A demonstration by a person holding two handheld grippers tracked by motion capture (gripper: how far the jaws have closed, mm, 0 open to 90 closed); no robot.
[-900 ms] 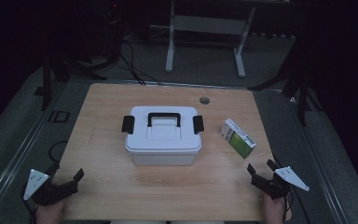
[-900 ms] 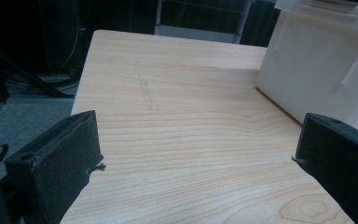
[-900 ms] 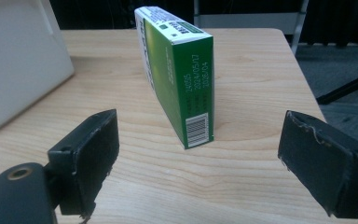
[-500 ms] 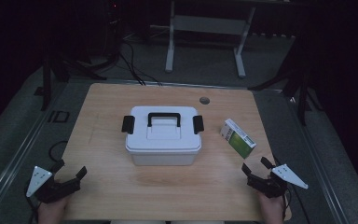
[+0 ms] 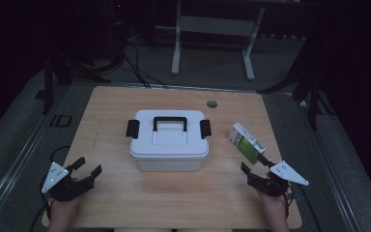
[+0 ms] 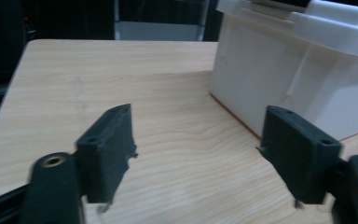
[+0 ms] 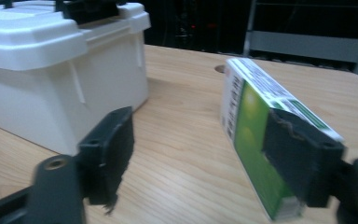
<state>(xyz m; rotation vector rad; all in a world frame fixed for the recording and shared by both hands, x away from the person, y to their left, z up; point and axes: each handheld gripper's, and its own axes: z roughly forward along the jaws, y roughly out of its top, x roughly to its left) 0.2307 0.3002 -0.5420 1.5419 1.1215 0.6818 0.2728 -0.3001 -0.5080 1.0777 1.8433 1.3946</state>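
A white plastic box (image 5: 169, 140) with a black handle and two black side latches stands shut in the middle of the wooden table (image 5: 125, 208). To its right a green and white carton (image 5: 246, 143) stands on edge. My left gripper (image 5: 88, 166) hovers open near the front left corner, pointing toward the box. In the left gripper view the open gripper (image 6: 198, 149) has bare wood between its jaws, and the box (image 6: 298, 70) is ahead on the right. My right gripper (image 5: 254, 164) is open just in front of the carton. In the right gripper view that gripper (image 7: 200, 154) has the carton (image 7: 256, 126) partly behind one jaw, and the box (image 7: 51, 70) is on the left.
A small round hole (image 5: 212, 104) is in the tabletop behind the box. A metal stand (image 5: 212, 29) and cables lie on the dark floor beyond the far edge. Bare wood runs along the front of the table between my hands.
Both hands have moved forward onto the table. The left gripper has come up and to the right, and the right gripper has shifted left toward the carton. Box and carton have not moved.
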